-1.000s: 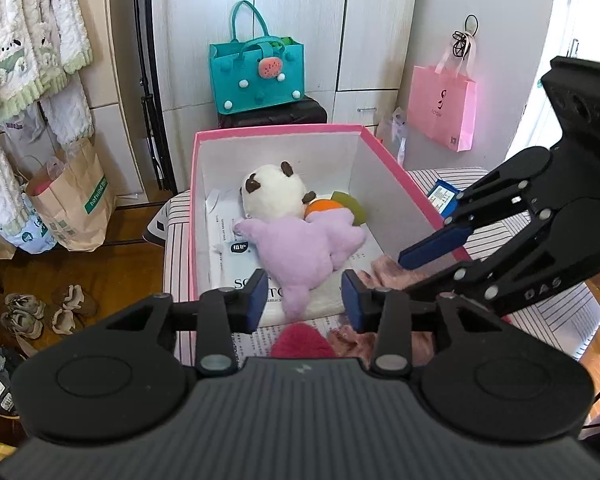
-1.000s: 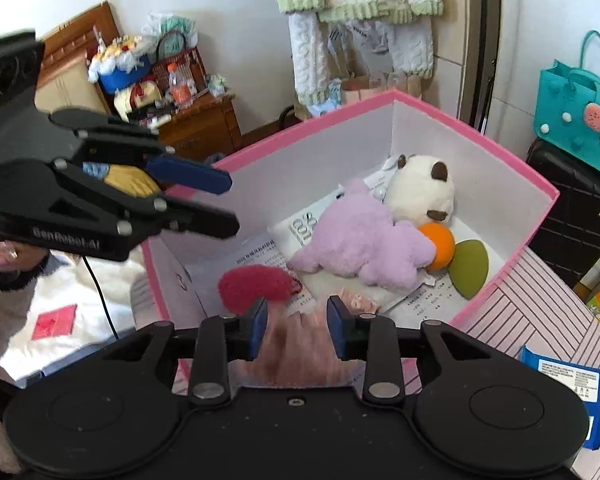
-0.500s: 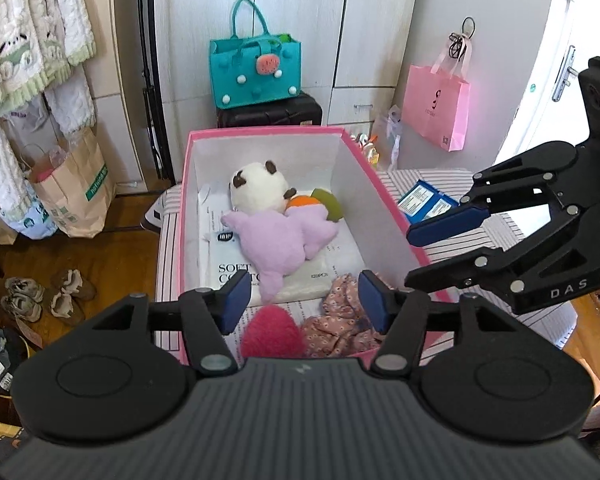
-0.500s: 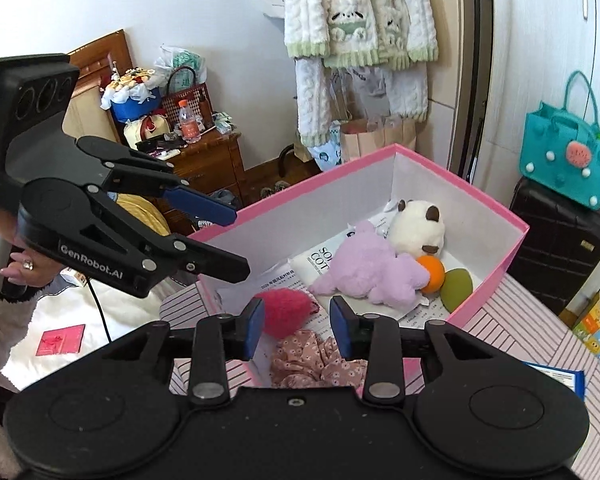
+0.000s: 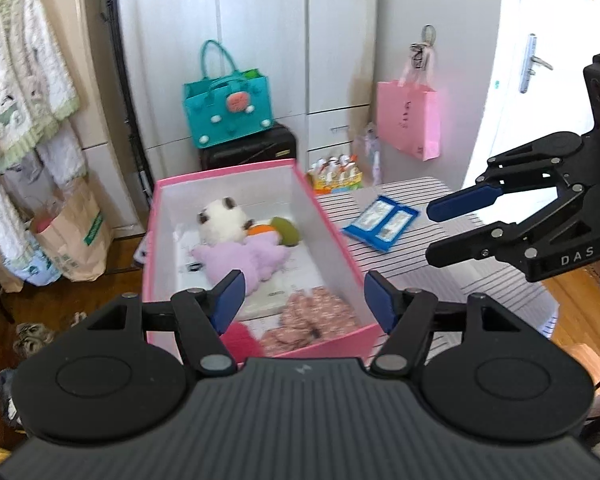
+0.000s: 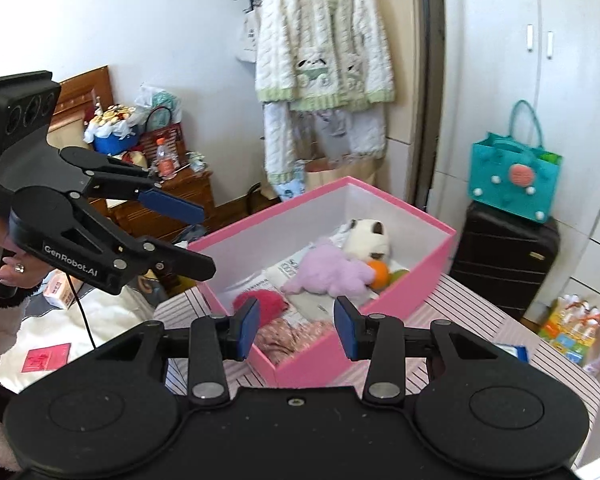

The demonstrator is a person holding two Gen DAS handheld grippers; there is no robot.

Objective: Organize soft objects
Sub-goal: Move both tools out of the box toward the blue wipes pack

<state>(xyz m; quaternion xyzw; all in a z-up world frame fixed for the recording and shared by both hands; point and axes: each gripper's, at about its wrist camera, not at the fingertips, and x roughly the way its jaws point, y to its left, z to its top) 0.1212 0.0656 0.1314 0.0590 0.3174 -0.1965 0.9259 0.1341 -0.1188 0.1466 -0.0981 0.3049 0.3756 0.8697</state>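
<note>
A: What do we see, largest first, and how far along are we?

B: The striped counter carries the pink box. Inside it lie the lilac plush, the panda plush, the floral cloth and the red pompom. We judge the sorting almost done: every soft thing we can see is in the box. Only a blue packet lies on the counter beside the box.

A: And the two tools?

B: The left hand-held gripper hangs above the box's near end, jaws spread wide, holding nothing. The right hand-held gripper is likewise parted and empty, touching nothing.
</note>
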